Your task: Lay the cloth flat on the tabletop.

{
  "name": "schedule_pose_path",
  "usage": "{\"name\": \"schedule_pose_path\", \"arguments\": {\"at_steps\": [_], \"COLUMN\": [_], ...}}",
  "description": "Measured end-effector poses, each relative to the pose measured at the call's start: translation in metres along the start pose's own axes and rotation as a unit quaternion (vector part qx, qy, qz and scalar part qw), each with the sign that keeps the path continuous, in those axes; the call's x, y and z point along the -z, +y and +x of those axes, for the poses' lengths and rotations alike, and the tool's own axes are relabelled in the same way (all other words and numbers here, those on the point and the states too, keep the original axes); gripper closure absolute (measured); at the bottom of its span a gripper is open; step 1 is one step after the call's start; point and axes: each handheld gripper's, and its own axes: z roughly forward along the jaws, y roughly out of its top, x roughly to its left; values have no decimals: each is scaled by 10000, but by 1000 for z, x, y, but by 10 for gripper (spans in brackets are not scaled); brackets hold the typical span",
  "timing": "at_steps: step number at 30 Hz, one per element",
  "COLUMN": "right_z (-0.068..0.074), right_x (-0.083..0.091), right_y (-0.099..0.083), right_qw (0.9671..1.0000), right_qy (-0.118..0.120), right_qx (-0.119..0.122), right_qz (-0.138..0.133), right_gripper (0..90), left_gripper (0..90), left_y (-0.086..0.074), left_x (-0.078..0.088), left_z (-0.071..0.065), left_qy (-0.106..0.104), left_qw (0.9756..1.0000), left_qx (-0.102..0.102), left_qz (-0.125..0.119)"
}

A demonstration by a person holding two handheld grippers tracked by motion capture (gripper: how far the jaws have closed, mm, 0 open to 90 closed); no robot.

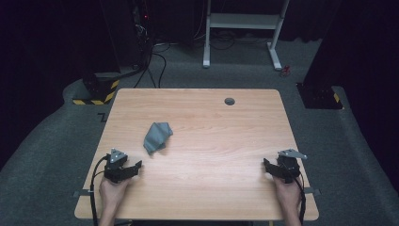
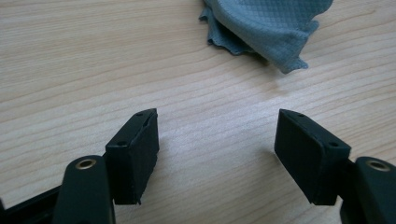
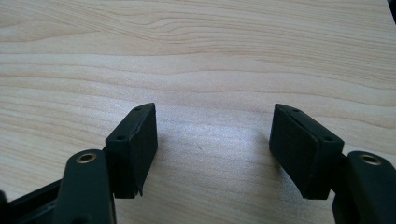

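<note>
Grey cloth (image 2: 268,28) cut off at top, left gripper (image 2: 217,135) gaping, empty

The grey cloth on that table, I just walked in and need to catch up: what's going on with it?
A person at a wooden table holds a hand-held gripper in each hand. The crumpled grey cloth lies untouched left of the table's middle. The left hand-held gripper rests nearest it, jaws open and empty, with the cloth just ahead in the left gripper view. The right hand-held gripper sits near the table's right edge, also open, with only bare wood between its jaws. Nothing has been grasped.
</note>
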Motion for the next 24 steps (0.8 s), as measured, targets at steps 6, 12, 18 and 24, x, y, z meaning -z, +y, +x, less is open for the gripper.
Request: {"name": "schedule_pose_path", "arguments": {"at_steps": [6, 12, 18, 24], "right_z": [0, 0, 0, 0], "right_x": [0, 0, 0, 0], "right_y": [0, 0, 0, 0], "right_qw": [10000, 10000, 10000, 10000], "right_qy": [-1, 1, 4, 6], "right_qx": [18, 21, 20, 22], "right_qz": [-5, -5, -4, -5], "right_gripper": [322, 321, 321, 320], "left_gripper": [316, 308, 307, 311], "left_y": [9, 23, 38, 60], "left_x": [2, -2, -9, -31], "left_z": [-3, -12, -25, -39], "left_qy": [-259, -381, -522, -501], "left_qw": [9996, 9990, 9980, 9977], "left_qx": [-25, -139, -286, -436], "left_qz": [-135, -186, -230, -144]}}
